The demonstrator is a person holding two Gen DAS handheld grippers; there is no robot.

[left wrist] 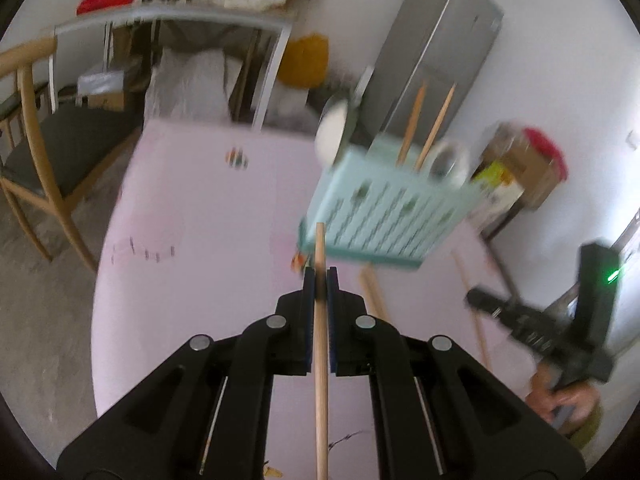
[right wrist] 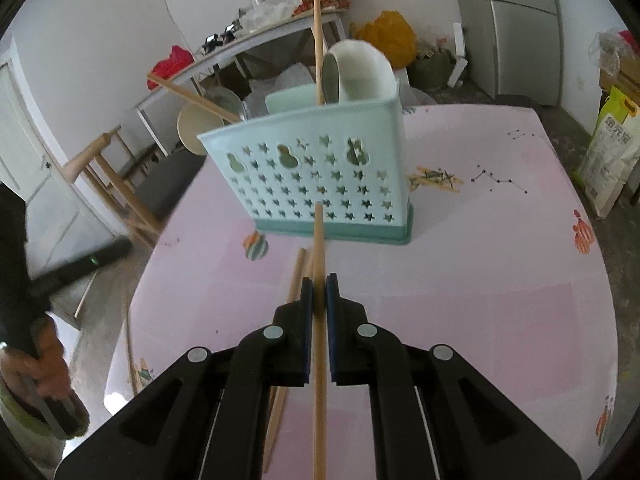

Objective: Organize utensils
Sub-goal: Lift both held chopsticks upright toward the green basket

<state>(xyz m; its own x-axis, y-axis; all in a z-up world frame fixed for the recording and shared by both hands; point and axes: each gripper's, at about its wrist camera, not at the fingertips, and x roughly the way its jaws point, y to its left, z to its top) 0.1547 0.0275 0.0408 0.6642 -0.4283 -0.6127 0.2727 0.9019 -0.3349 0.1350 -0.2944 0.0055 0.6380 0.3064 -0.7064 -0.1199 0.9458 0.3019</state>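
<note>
Left wrist view showed the left claw [left wrist: 320,276] pinching a chopstick [left wrist: 321,360] above the pink desk [left wrist: 192,208], while the right claw [right wrist: 319,284] pinched another chopstick [right wrist: 319,360] before the holder [right wrist: 320,176].

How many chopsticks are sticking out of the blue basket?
2. One chopstick stands upright beside the white spoon; the other chopstick leans left. More may hide inside the basket.

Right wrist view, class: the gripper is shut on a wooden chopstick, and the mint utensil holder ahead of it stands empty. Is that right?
Not quite. The right gripper is shut on the chopstick, but the utensil holder is not empty: the right wrist view shows chopsticks and pale spoons standing in it.
</note>
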